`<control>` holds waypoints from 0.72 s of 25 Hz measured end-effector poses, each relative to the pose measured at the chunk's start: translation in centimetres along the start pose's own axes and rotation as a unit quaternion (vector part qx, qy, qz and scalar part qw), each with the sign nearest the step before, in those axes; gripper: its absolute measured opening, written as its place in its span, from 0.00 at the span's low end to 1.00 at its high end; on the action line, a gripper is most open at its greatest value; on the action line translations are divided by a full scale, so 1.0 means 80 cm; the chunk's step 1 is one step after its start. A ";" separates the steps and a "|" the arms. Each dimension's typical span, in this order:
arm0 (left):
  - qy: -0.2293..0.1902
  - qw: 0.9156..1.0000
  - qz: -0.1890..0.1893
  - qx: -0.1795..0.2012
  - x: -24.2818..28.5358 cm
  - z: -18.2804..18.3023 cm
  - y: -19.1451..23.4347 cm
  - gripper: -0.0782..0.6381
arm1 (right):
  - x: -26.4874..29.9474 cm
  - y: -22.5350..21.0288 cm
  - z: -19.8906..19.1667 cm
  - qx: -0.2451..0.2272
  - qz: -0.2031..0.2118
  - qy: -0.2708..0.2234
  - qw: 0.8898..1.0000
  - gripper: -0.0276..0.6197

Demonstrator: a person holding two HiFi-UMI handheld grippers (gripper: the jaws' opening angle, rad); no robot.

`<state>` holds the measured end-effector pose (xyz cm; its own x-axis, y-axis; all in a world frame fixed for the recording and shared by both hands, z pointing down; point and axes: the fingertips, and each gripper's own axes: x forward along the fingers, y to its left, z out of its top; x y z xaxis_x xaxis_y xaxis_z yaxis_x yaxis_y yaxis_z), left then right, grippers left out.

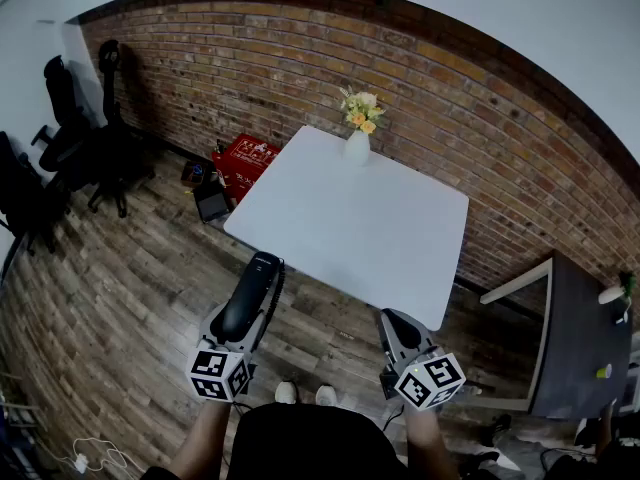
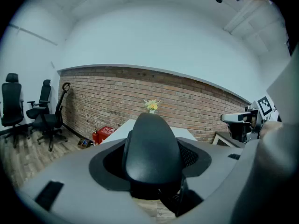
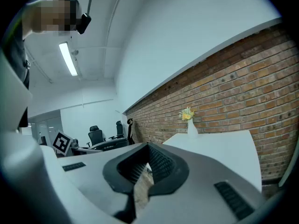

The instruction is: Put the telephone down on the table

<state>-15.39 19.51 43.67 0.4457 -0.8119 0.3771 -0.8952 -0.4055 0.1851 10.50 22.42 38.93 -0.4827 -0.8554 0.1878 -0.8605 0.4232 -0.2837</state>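
The left gripper (image 1: 243, 320) is clamped on the black telephone (image 1: 252, 286), a handset gripped about its lower half between the two jaws. Its long axis runs along the jaws, the free end pointing away from the person toward the near edge of the white table (image 1: 370, 228). The handset is in the air over the wooden floor (image 1: 150, 298), just short of the table. The right gripper (image 1: 400, 330) has its jaws drawn together with nothing between them. A vase of flowers (image 1: 357, 146) stands at the table's far edge.
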 end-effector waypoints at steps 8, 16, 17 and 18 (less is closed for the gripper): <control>-0.012 1.000 -0.006 -0.002 -0.013 -0.002 -0.013 0.49 | -0.014 0.011 -0.007 -0.005 -0.002 -0.003 1.000 0.08; -0.030 0.999 -0.012 -0.001 -0.022 0.007 -0.009 0.49 | -0.011 0.033 -0.003 -0.007 0.016 -0.014 1.000 0.08; -0.033 0.999 -0.012 -0.001 -0.023 0.008 -0.008 0.49 | -0.011 0.035 -0.003 -0.005 0.018 -0.016 1.000 0.08; -0.036 0.999 -0.012 -0.001 -0.024 0.010 -0.007 0.49 | -0.010 0.036 -0.003 -0.003 0.016 -0.017 1.000 0.08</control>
<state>-15.74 20.94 42.14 0.4666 -0.8295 0.3069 -0.8839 -0.4250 0.1953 8.39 24.43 38.18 -0.5052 -0.8504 0.1469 -0.8453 0.4532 -0.2831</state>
